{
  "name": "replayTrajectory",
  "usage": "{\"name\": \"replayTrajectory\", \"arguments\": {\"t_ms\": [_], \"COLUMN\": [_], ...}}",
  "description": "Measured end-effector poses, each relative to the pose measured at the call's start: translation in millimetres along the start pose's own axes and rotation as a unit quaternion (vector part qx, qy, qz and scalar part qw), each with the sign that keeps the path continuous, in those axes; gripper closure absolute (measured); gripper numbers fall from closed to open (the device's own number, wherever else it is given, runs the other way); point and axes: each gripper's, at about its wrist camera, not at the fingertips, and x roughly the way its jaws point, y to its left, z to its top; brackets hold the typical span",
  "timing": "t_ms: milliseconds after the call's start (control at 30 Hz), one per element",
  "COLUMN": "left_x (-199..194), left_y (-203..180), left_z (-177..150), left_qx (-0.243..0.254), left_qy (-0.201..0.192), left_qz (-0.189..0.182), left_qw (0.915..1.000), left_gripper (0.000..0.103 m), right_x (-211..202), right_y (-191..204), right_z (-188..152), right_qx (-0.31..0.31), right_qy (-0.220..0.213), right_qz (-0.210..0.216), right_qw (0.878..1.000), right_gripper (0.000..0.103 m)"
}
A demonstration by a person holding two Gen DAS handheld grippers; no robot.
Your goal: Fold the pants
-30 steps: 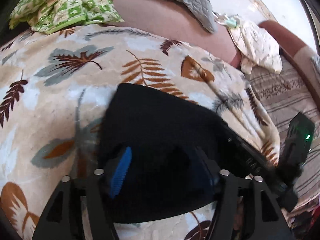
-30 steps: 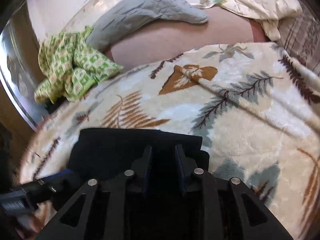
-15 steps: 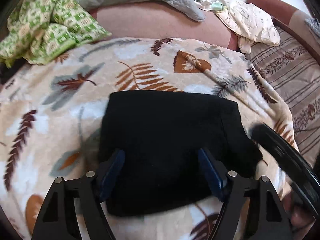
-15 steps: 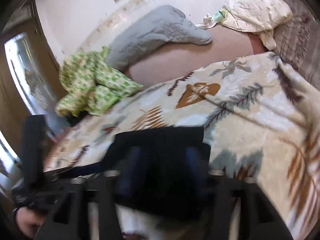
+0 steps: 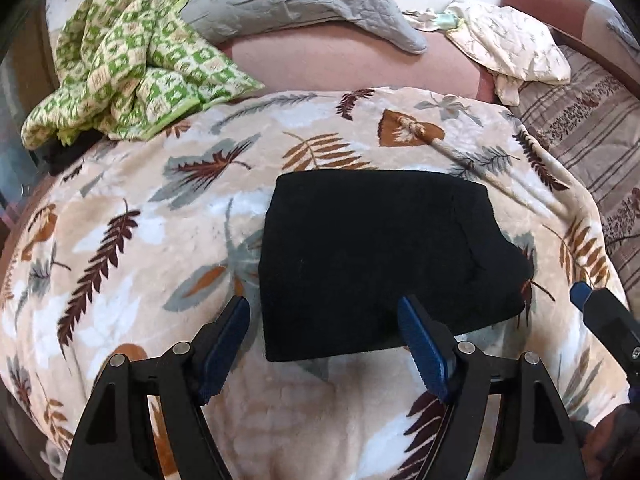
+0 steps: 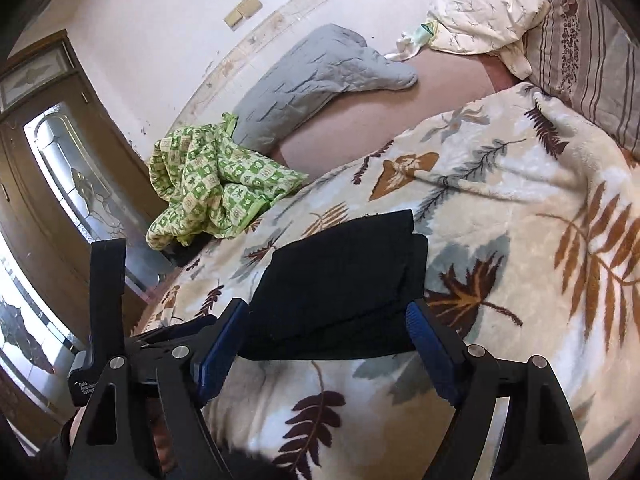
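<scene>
The black pants [image 5: 376, 256] lie folded into a compact rectangle on the leaf-print blanket [image 5: 160, 240]. They also show in the right wrist view [image 6: 340, 284]. My left gripper [image 5: 324, 340] is open and empty, held just above the near edge of the pants. My right gripper [image 6: 328, 344] is open and empty, also pulled back over the near edge of the pants. The right gripper's tip shows at the right edge of the left wrist view [image 5: 600, 316]. The left gripper's body shows at the left of the right wrist view [image 6: 106, 320].
A crumpled green checked cloth [image 5: 128, 64] lies at the far left of the bed. A grey quilted pillow [image 5: 296, 8] and a cream cloth [image 5: 512, 44] lie at the back. A striped cover [image 5: 592, 140] is at the right. A wooden door [image 6: 48, 184] stands left.
Both grippers have opened, let go of the pants and pulled back and up. The folded pants now lie free on the blanket.
</scene>
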Motion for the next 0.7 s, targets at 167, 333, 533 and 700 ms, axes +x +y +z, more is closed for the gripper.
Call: {"name": "replayTrajectory", "arguments": {"t_ms": [167,333,533,700], "left_x": [11,13,14,15], "left_y": [12,12,12,12], "left_z": [5,8,7,7], "left_qx": [-0.019,-0.018,-0.019,-0.02], "left_qy": [0.012,0.014,0.016,0.016], "left_qz": [-0.012,-0.009,-0.009,-0.008], "left_qw": [0.9997,0.9997,0.9997,0.9996], "left_gripper": [0.028,0.028,0.028,0.028], "right_x": [5,7,8,8], "right_y": [1,1,3,3], "right_z": [-1,-1,-2,-2], "right_qx": [-0.003,-0.004,-0.005,-0.004], "right_qy": [0.005,0.008,0.007,0.008], "right_qz": [0.002,0.002,0.001,0.002], "right_qw": [1.0,1.0,1.0,1.0], "right_gripper": [0.021,0.021,0.021,0.021]}}
